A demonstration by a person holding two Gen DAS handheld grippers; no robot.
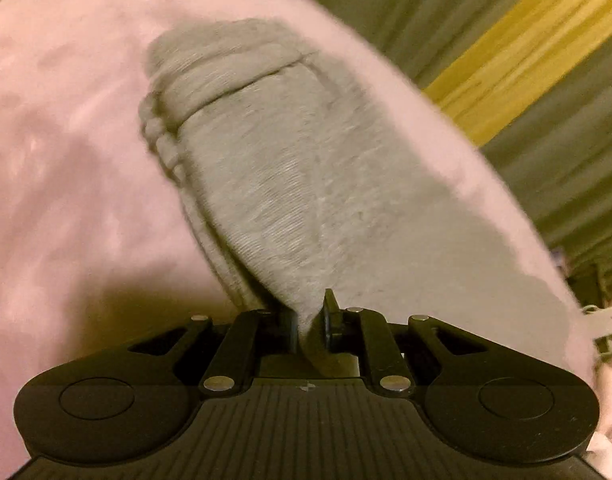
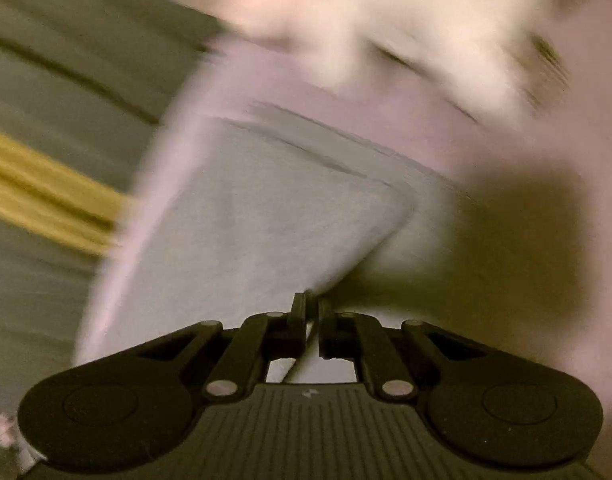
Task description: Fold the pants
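Pink fleecy blanket [image 1: 66, 140], soft nap, under everything. Grey knit pants [image 1: 274, 184], ribbed weave, gathered waistband, lie folded on blanket. Left gripper [image 1: 310, 316]: fingers clamped on pants cloth. Right gripper [image 2: 311, 308]: fingers pinched together on pants edge.

Both grippers, the left gripper [image 1: 309, 312] and the right gripper [image 2: 311, 308], are matte black with ribbed bodies, rounded side discs and linked arms pinned by silver rivets (four visible on each).

Dim warm light, heavy motion blur – worst in right view – fisheye-dark corners, soft shadows
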